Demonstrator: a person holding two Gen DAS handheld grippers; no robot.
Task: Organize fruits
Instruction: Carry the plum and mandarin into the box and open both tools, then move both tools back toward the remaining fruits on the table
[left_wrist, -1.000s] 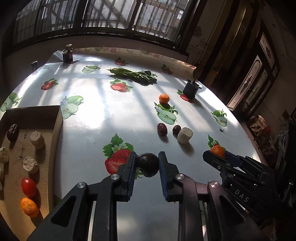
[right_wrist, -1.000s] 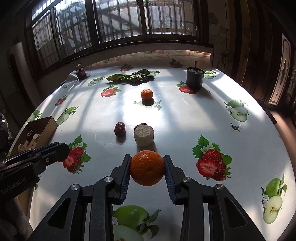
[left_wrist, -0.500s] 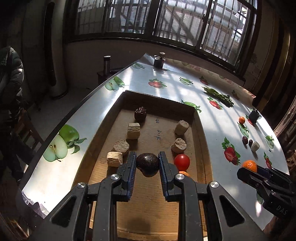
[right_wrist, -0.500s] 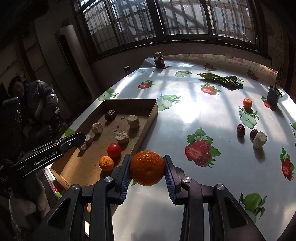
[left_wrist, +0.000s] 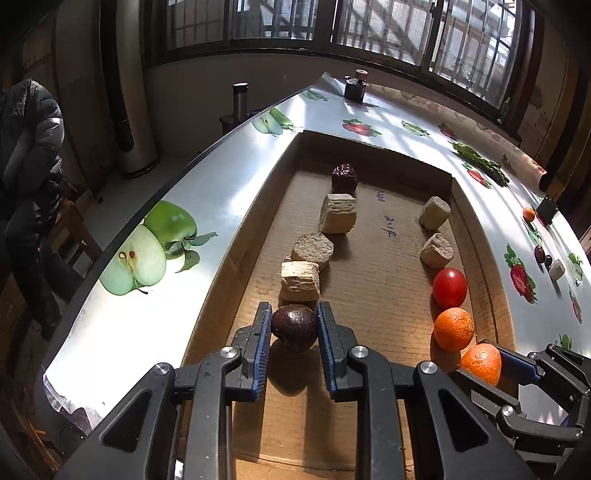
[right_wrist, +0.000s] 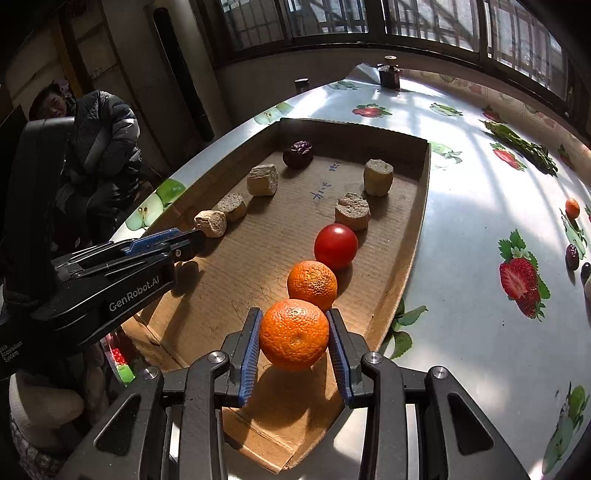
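A: Both tools are over the box (left_wrist: 236, 254) now. The left tool (left_wrist: 294, 326) is clamped on a dark fruit (left_wrist: 294, 326), at the near end of the left row, just beside a tan block (left_wrist: 300, 280).

B: And the right tool (right_wrist: 294, 334) is clamped on an orange (right_wrist: 294, 334), at the near end of the right row, right behind a second orange (right_wrist: 312, 284) and a tomato (right_wrist: 336, 245).

A: What worries you?

B: The orange is round and the box floor is plain cardboard. I can't tell whether it touches the floor yet. If it's let go while above it, I'd expect it to roll, bump its neighbour, and push the tomato out of line.

A: Same on my side. The dark fruit sits very near the tan block; a pad swinging wide on release might nudge that block into the next one.

B: The box's right wall (right_wrist: 419, 236) is also close to my outer finger. Spreading wide could catch it and shift the whole box on the slick table (right_wrist: 465, 206).

A: There's still fruit out on the table: a small orange (right_wrist: 572, 207) and dark ones near the far right edge. A shifted box would spoil the rows before those arrive.
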